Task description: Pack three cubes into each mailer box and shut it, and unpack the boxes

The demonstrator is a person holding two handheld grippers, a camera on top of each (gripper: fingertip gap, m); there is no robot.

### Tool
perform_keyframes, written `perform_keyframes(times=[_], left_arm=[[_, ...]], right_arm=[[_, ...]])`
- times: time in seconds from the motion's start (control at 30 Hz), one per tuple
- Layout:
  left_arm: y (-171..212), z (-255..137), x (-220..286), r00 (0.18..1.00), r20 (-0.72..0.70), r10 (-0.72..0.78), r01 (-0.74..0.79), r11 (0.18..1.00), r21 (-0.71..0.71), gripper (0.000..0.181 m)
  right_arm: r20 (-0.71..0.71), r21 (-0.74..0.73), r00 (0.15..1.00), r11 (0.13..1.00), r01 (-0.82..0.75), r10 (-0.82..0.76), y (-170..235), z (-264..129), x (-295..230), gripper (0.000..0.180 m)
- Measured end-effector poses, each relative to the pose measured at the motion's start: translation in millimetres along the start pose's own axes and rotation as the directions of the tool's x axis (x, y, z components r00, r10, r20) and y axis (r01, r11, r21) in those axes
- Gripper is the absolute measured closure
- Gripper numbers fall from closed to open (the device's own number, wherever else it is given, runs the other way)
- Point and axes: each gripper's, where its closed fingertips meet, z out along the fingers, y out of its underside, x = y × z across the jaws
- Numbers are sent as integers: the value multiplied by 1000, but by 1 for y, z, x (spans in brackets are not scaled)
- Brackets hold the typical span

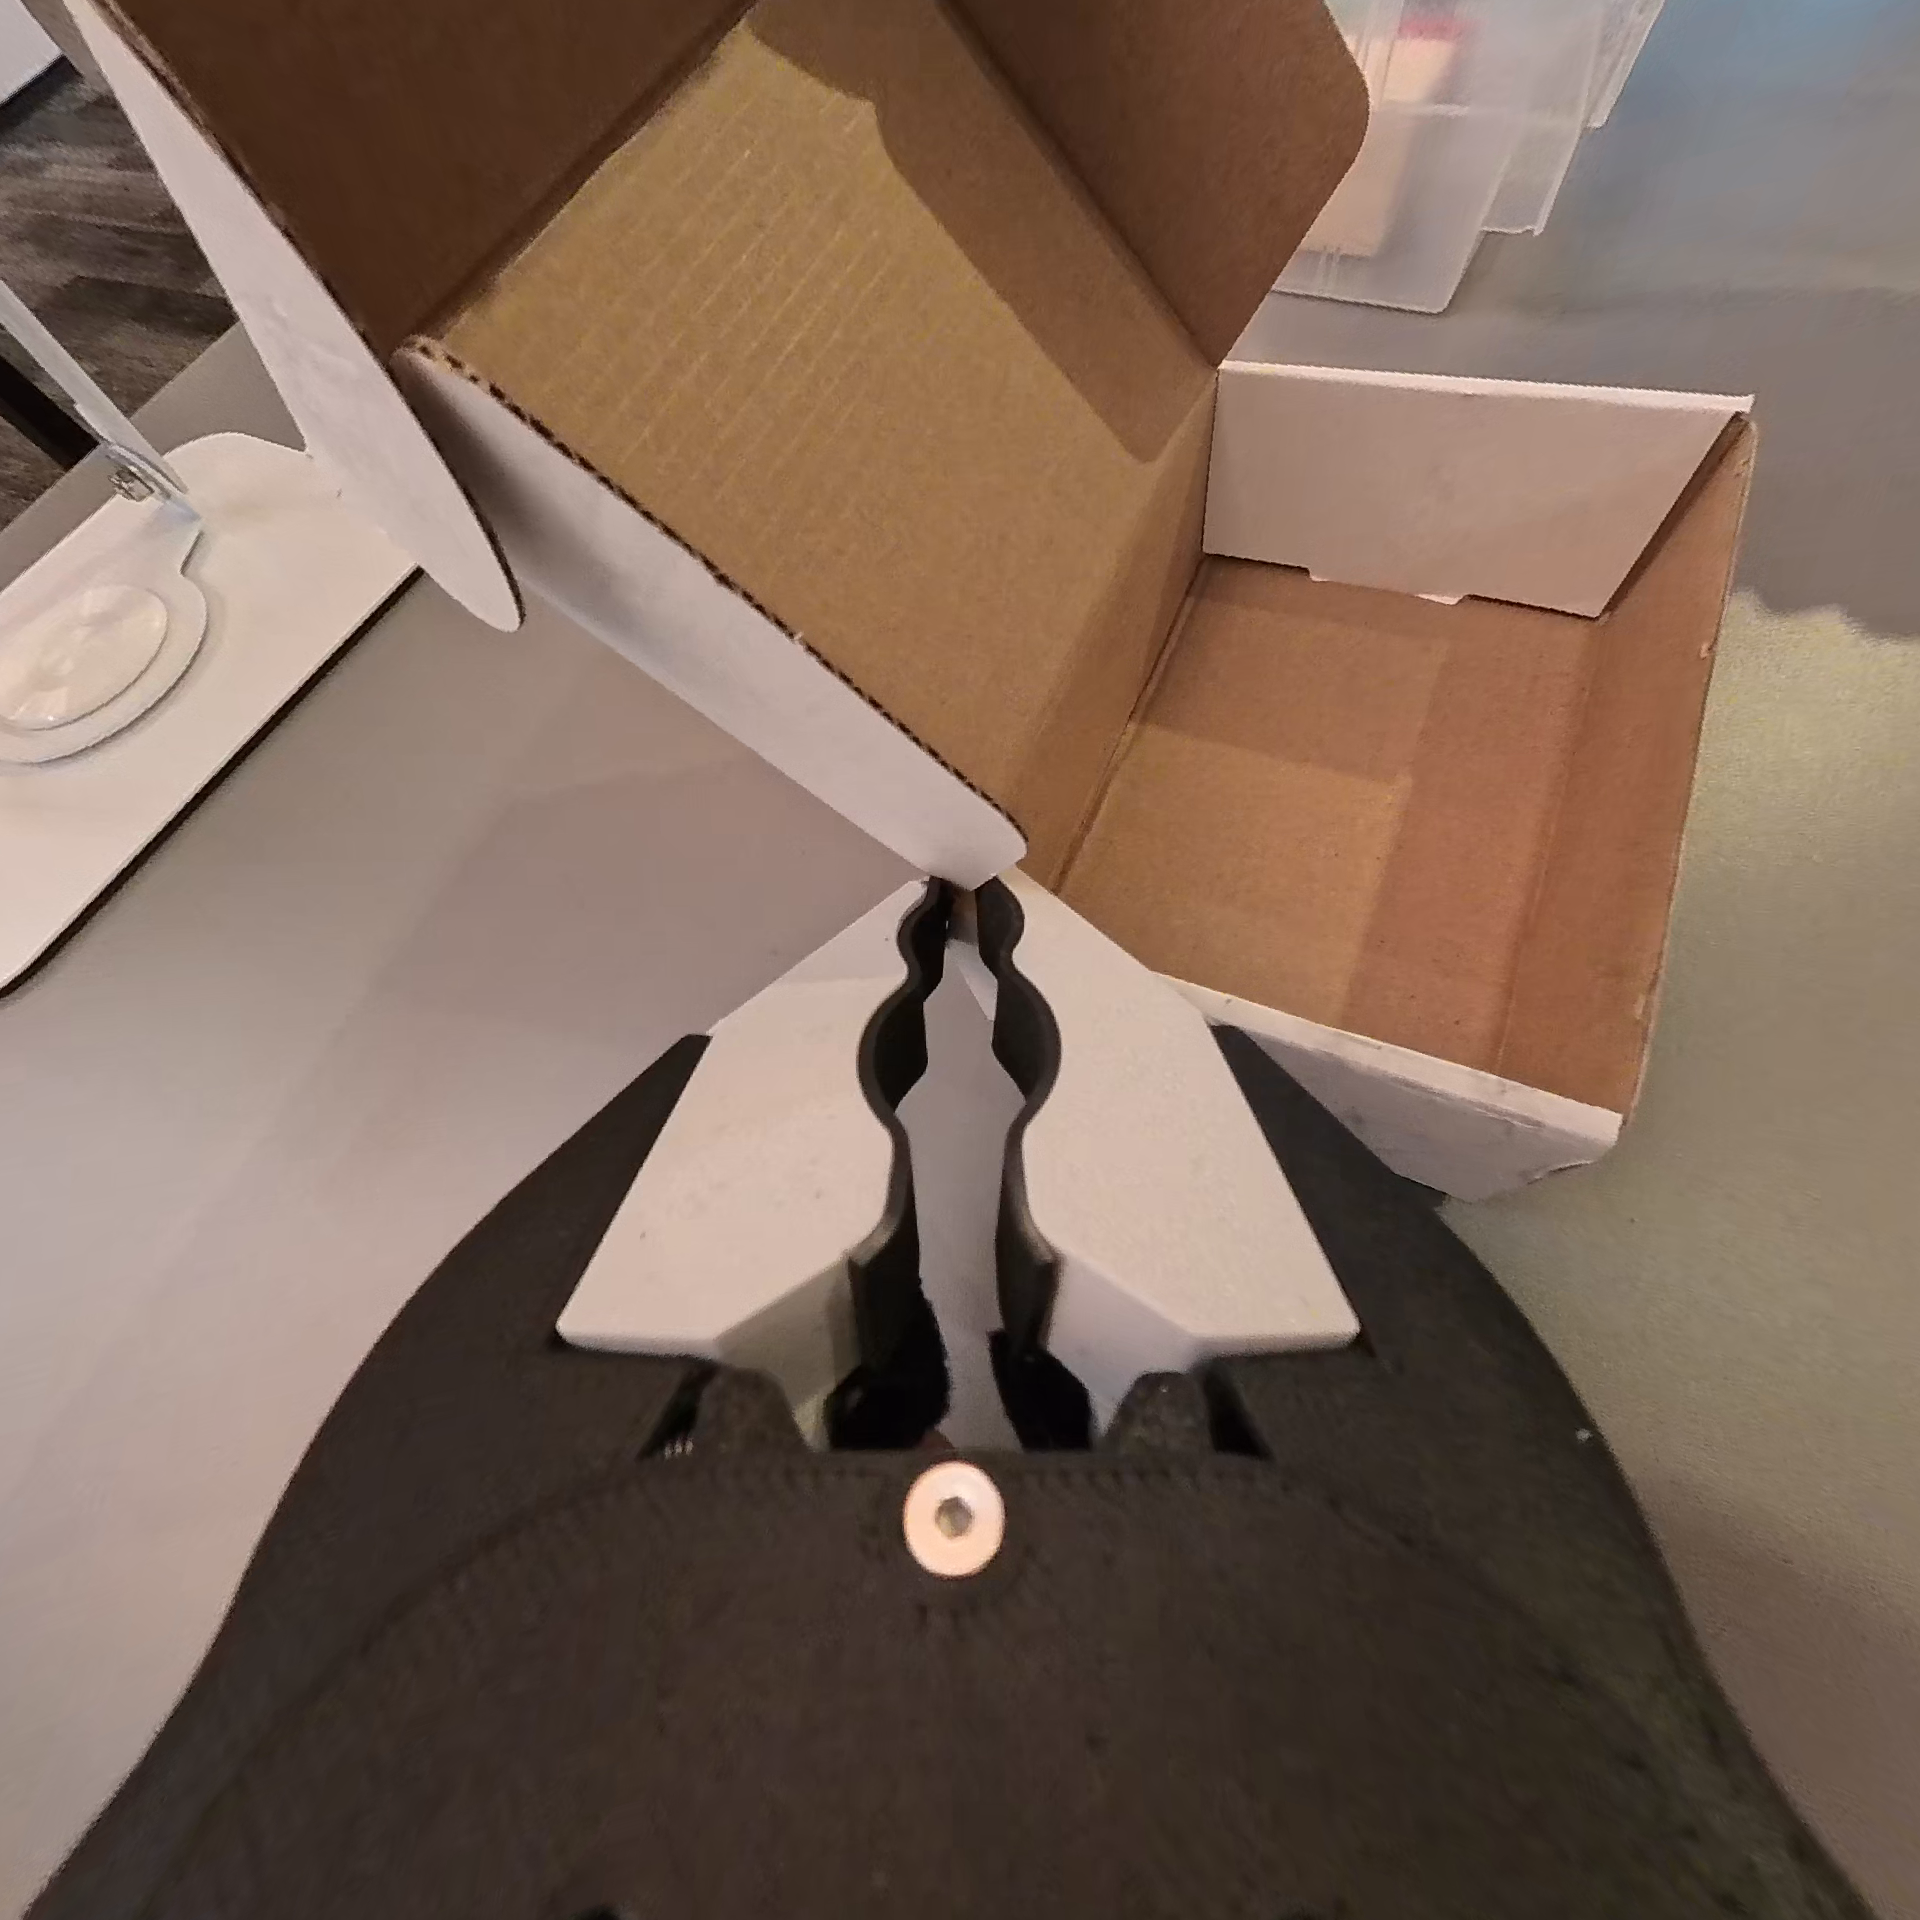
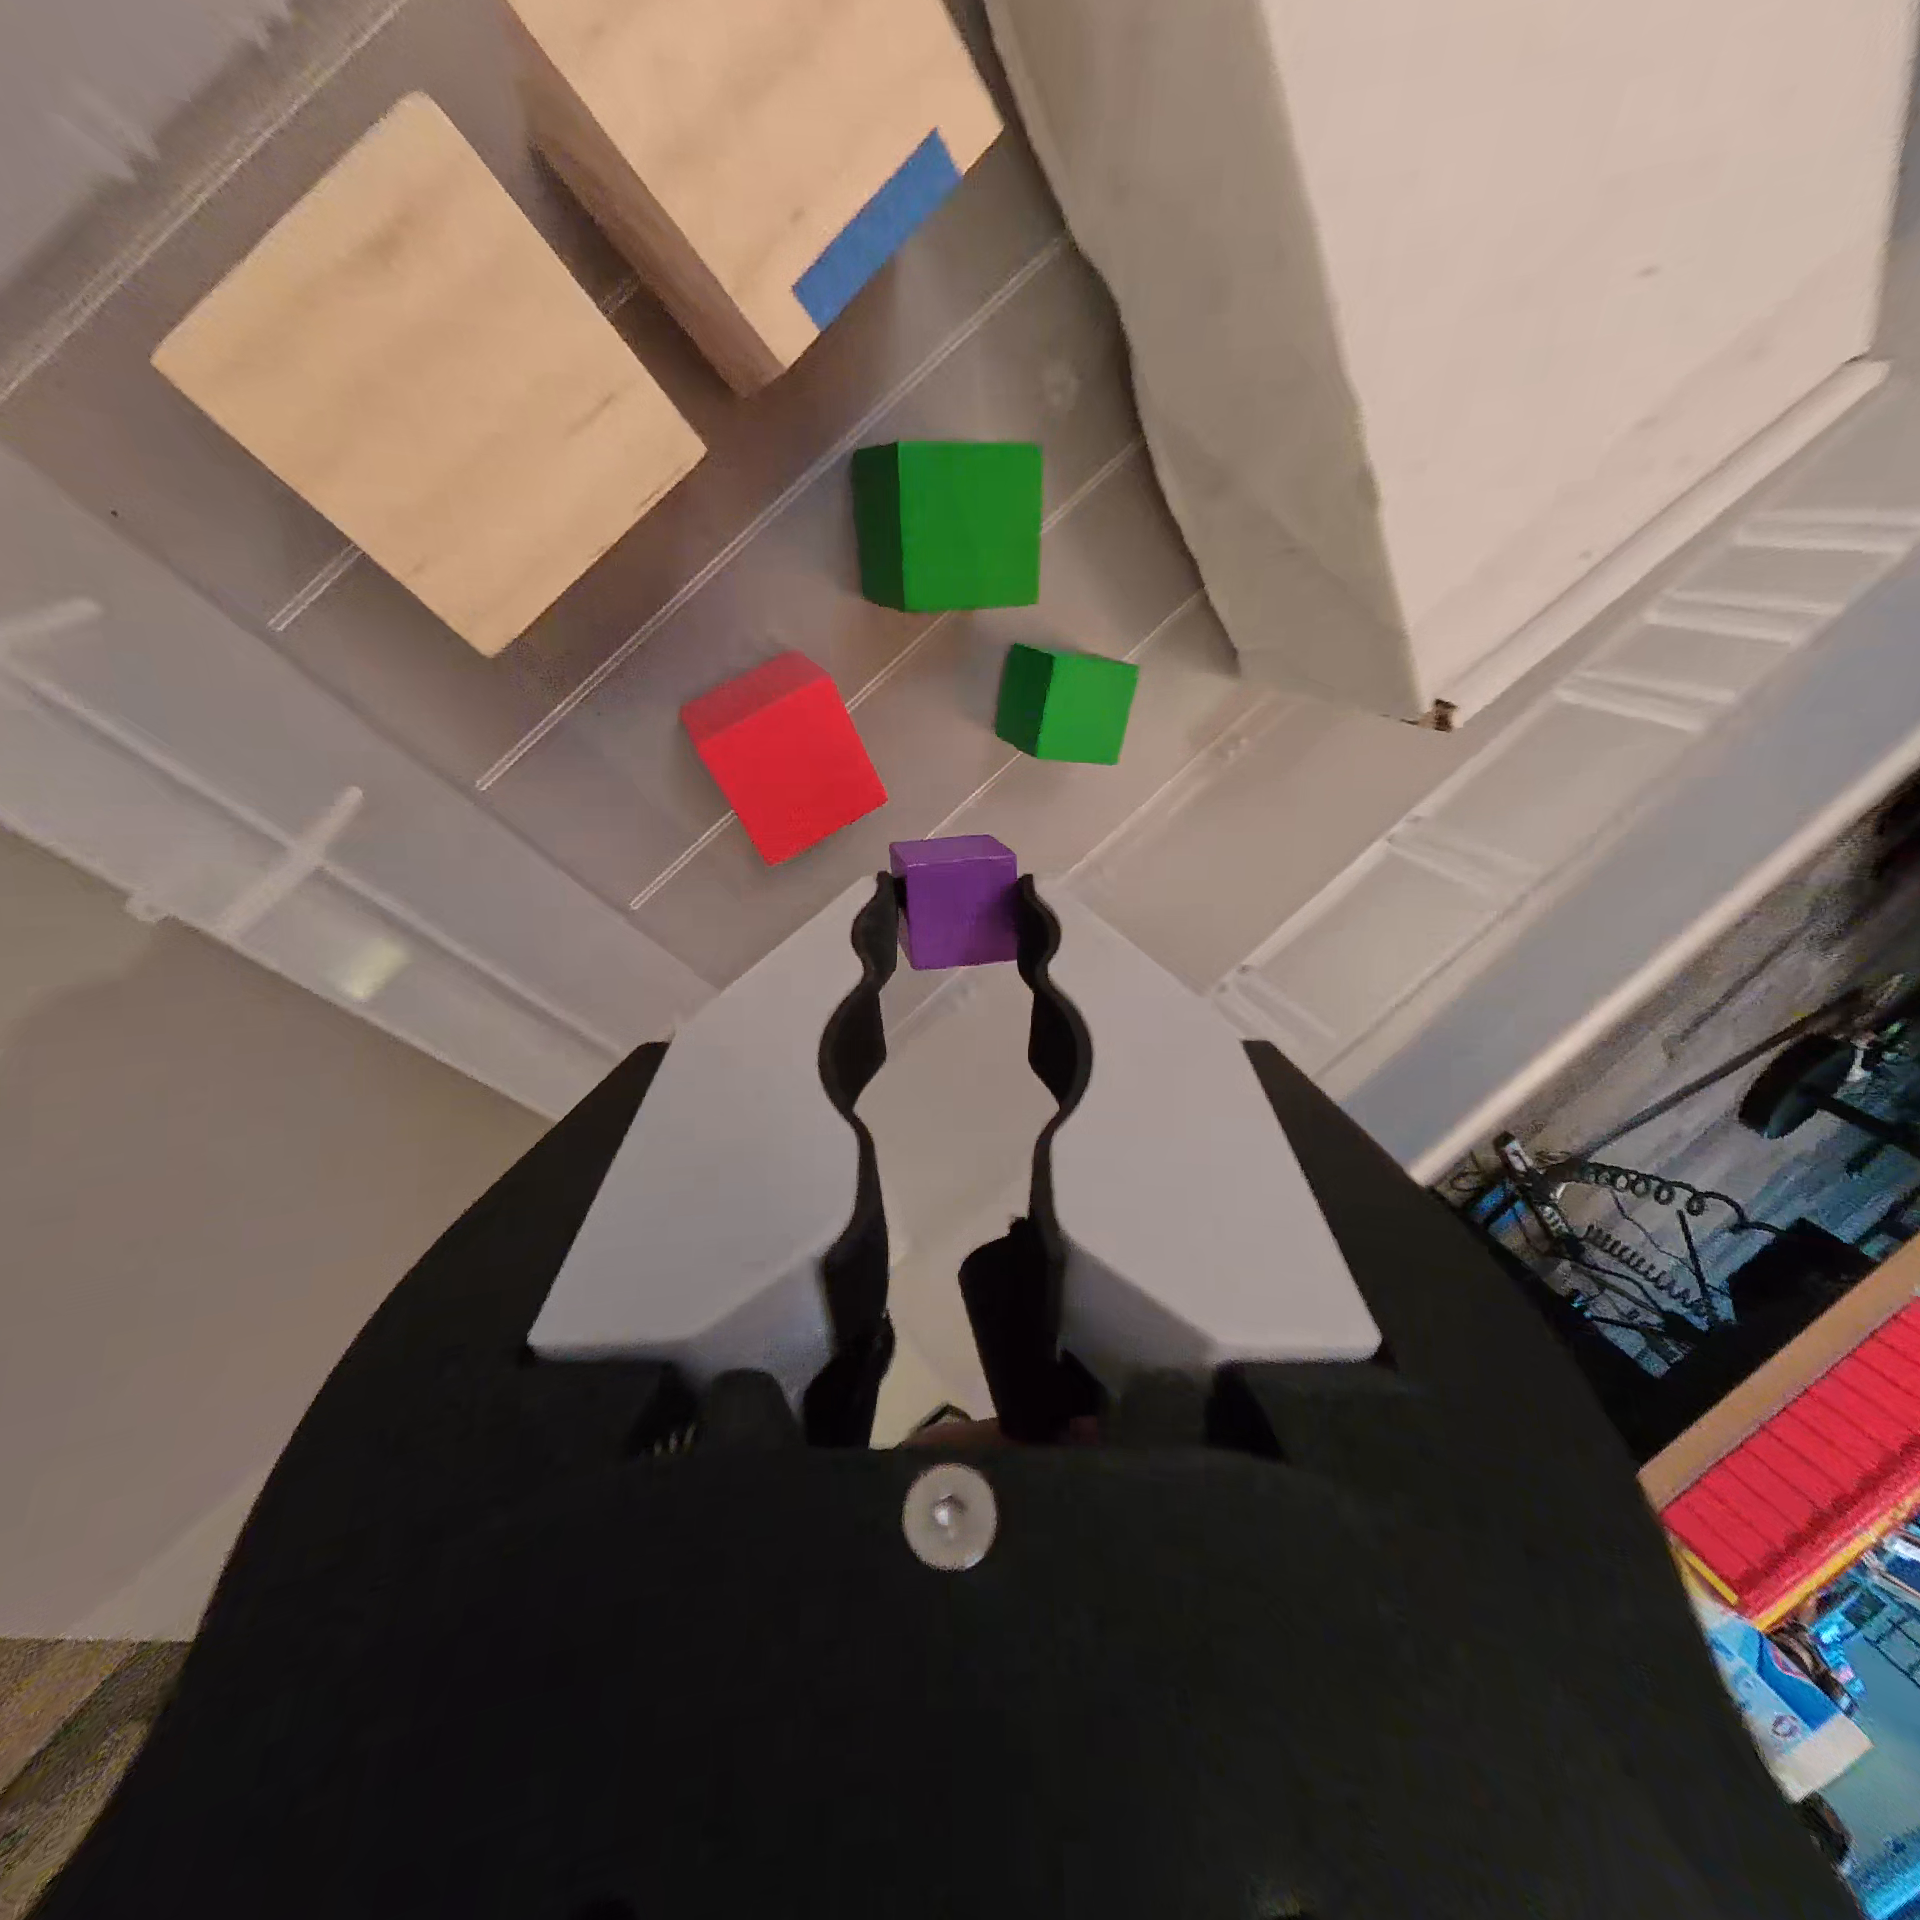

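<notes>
My left gripper [image 1: 964,902] is pinched tight on the corner of the white cardboard mailer box [image 1: 1455,831], right where its raised lid meets the tray; the brown inside lies open and bare on the grey table [image 1: 416,1039]. My right gripper [image 2: 956,909] clamps a small purple wooden cube [image 2: 954,902] between its tips. Just beyond the purple cube sits a red cube [image 2: 784,758], with a small green cube [image 2: 1065,704] and a larger green cube [image 2: 951,525] farther off in the clear plastic bin [image 2: 312,852].

No text, label, brand, number or sign is legible in either view.
</notes>
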Motion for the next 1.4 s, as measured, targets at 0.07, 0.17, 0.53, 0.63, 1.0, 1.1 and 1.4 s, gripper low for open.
perform_keyframes(times=[0.07, 0.17, 0.53, 0.63, 1.0, 1.1, 1.4], left_arm=[[0, 0, 0, 1000, 1, 2, -2, 1000, 0, 177], [0, 0, 0, 1000, 1, 4, -4, 1000, 1, 177], [1, -2, 1, 999, -23, 29, -30, 1000, -1, 177], [2, -5, 6, 995, -71, 77, -76, 997, 8, 177], [6, -20, 24, 966, -218, 142, -134, 990, 52, 177], [6, -20, 27, 959, -236, 155, -143, 987, 67, 177], [6, -22, 35, 944, -282, 172, -148, 983, 105, 176]], right_arm=[[18, 0, 1000, 1000, -11, 11, -2, 5, -3, 159], [27, -24, 999, 1000, -18, 19, -2, 11, -6, 154], [-54, 367, 997, 930, -23, 46, -77, -87, -35, 146], [78, 585, 997, 809, -63, 21, -121, -129, -88, 142], [444, 747, 895, 571, -341, -45, -174, -142, -189, 122], [567, 732, 822, 492, -471, -57, -178, -148, -198, 116], [682, 700, 724, 374, -609, -98, -178, -150, -199, 112]])
